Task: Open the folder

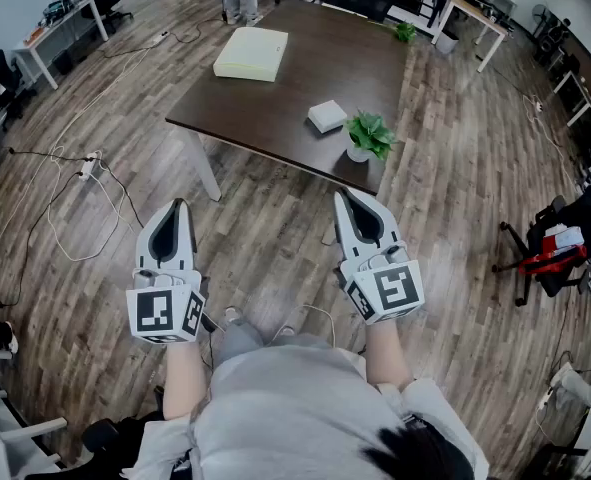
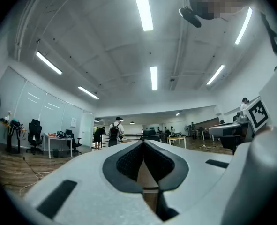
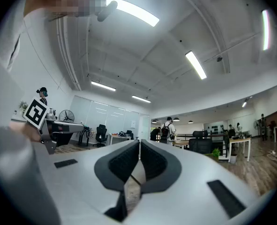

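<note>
Left hand-held gripper [image 1: 180, 206], right hand-held gripper [image 1: 342, 196]: jaws together, empty, over open floor [image 1: 275, 258], short of worktop [image 1: 305, 88] near edge. Folder [image 1: 251, 53] flat at worktop's far-left corner, well apart, visible in head view only.

Bright, even light from ceiling strip lamps [image 2: 142, 6], mild glare at tubes. Shadows faint. Gripper views: heavy fisheye, black vignetted corners, soft foreground. Head view sharp.
</note>
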Demonstrator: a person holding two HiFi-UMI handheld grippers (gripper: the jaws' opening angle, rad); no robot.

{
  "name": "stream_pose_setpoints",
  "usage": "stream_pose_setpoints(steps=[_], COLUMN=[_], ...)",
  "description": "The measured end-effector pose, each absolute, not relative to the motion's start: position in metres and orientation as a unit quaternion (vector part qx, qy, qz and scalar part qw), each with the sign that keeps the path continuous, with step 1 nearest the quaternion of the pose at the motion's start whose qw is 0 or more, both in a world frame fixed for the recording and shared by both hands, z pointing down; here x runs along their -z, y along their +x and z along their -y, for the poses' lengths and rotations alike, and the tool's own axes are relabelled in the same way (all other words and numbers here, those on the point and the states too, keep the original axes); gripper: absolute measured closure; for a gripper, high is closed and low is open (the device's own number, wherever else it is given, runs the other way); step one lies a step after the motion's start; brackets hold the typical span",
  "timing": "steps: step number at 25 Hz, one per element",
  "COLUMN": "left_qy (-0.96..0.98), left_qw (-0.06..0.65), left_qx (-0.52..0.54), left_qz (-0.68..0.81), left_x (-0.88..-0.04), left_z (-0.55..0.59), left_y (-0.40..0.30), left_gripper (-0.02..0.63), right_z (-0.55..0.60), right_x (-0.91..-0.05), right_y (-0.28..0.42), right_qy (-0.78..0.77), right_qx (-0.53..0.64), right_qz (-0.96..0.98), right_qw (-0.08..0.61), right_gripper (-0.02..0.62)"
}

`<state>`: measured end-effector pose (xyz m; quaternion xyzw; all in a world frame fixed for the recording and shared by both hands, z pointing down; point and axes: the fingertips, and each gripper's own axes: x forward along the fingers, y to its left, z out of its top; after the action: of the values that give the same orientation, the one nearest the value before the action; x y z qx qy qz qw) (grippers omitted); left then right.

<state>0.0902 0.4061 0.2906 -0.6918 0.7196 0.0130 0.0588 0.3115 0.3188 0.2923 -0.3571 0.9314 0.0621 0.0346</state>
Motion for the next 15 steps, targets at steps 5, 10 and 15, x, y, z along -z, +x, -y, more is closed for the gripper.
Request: stream_pose_setpoints(steps=[5,10,15], left_qy=[-0.692,-0.693,-0.691], left_qw=[0.07,0.073,0.076], left_qx=[-0.013,-0.016,-0.016], left_qz=[-0.718,-0.717,-0.719], left_x=[-0.288,-0.29,-0.287], left_z=[-0.406,-0.408,-0.41], left_y=[0.098,0.104,0.102], left_gripper=[0.598,0.598,0.598], right_z=[-0.32,-0.323,-0.323], right_x=[-0.293,-0.295,-0.294], right_y=[0.318,0.323,0.319], right_qy=[-0.358,-0.358,-0.356], right_qx=[-0.061,-0.06,-0.06], right_qz=[-0.931,-0.931,-0.932], right_qw=[0.035,0.04,0.041], right_gripper=[0.58,0.58,0.58])
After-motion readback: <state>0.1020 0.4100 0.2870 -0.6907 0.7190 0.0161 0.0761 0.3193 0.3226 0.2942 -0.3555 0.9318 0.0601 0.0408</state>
